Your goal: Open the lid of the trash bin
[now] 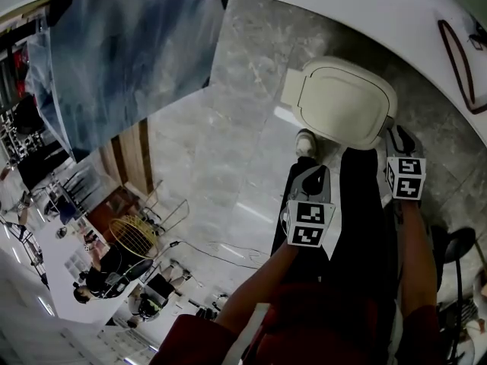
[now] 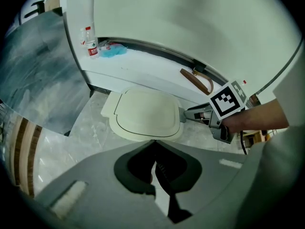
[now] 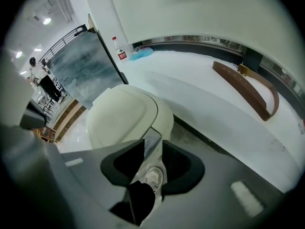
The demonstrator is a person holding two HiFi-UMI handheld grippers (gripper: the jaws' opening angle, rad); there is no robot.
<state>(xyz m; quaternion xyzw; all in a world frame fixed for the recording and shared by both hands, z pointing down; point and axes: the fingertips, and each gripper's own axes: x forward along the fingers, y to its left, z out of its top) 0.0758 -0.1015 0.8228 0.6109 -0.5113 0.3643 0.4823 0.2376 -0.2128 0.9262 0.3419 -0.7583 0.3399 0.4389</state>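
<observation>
The trash bin (image 1: 346, 101) is standing on the floor (image 1: 228, 173) before a ledge (image 3: 190, 75) that is bearing a strap (image 3: 228, 75) and, seemingly, a bottle (image 3: 121, 49).

Cream-white trash bin (image 1: 346, 101), squat and rounded, matt and plain. Stands upright on the grey marbled floor (image 1: 228, 150), just beside the foot of the curved white worktop (image 1: 380, 6). Closed by a lid (image 1: 342, 97) of the same cream colour, lying flat and level on the rim. Shaped as a rounded rectangle, slightly domed, with a thin dark line tracing its outline a little inside the edge in the left gripper view. Carries a small squared tab jutting from one short end. Overhangs the body a little, with a dark seam between lid and body along the side seen in the right gripper view.
</observation>
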